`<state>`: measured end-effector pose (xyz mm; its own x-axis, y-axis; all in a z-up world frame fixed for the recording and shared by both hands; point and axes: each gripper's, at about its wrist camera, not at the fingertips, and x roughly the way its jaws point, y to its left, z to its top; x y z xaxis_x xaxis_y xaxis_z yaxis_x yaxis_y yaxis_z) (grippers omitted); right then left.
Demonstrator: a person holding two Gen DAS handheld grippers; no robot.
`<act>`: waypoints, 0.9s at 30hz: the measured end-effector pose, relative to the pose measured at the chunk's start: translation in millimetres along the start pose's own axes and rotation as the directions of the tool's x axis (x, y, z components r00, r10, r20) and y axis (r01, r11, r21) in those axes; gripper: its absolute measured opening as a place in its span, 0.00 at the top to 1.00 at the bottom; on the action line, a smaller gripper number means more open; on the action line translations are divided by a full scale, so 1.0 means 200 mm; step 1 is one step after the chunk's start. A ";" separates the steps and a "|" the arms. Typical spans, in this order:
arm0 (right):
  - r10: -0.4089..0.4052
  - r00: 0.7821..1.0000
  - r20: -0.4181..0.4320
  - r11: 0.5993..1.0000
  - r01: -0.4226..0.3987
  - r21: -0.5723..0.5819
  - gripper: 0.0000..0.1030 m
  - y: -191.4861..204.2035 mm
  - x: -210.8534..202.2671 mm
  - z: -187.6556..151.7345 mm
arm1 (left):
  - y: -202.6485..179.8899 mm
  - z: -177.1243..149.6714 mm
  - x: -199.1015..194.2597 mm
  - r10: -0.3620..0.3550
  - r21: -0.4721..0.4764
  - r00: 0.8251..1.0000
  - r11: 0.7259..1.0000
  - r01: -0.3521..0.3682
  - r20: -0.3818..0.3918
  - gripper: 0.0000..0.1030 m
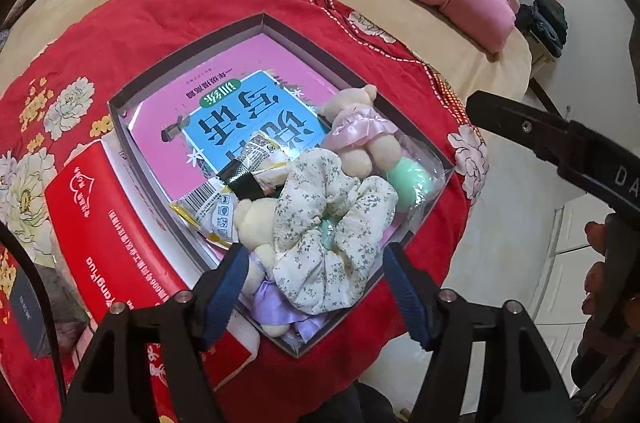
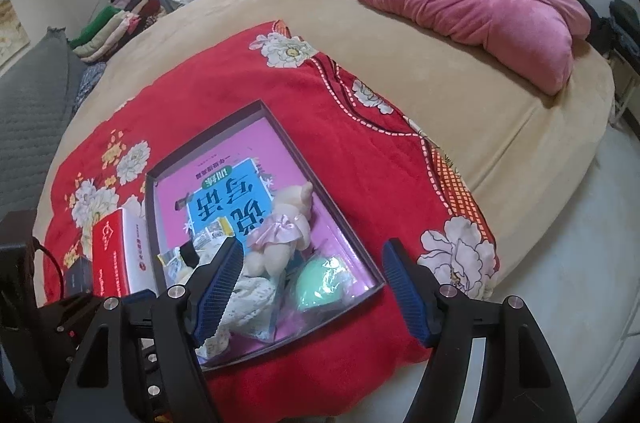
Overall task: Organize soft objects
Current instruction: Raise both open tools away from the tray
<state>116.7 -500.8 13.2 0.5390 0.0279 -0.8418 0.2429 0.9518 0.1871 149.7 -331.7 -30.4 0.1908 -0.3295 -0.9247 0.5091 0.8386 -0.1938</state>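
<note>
My landmark is the shallow grey cardboard box (image 1: 120, 127), which lies on the red floral blanket (image 1: 160, 23) spread over the tan bed. Inside the box, flat on its bottom, is a pink book with a blue title panel (image 1: 240, 111).

My left gripper (image 1: 316, 287) hangs over the near corner of the box with its blue-padded jaws spread wide. The cream floral fabric scrunchie (image 1: 332, 223) lies between them, but the pads do not press on it; it rests loose in the box.

Under the scrunchie's near edge, in that same corner, lies a cream plush bear in a lilac satin skirt (image 1: 256, 223). Further in, against the box's right wall, a second cream plush bear in a pink satin dress (image 1: 360, 131) lies on the book, with a mint green sponge egg in clear wrap (image 1: 408, 183) beside it. A yellow snack packet (image 1: 224, 203) sits near the box's left wall.

My right gripper (image 2: 312, 287) hovers above the box's near end, jaws wide apart and holding nothing.
</note>
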 end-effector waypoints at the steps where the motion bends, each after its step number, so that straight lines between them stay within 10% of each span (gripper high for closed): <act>1: -0.007 1.000 0.004 1.000 0.007 -0.011 0.28 0.01 -0.01 0.00 | 0.00 0.00 -0.01 0.002 0.002 1.000 1.000 -0.002 0.006 0.32; 27: 0.023 0.983 0.185 0.990 0.003 -0.143 0.25 0.38 -0.38 -0.03 | 0.19 -0.21 -0.54 0.129 -0.072 0.973 0.990 -0.118 0.191 0.29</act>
<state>89.7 -429.3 88.8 0.6842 -0.0066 -0.7292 0.1265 0.9859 0.1097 113.9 -246.6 47.7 0.4115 -0.2948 -0.8624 0.4215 0.9005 -0.1067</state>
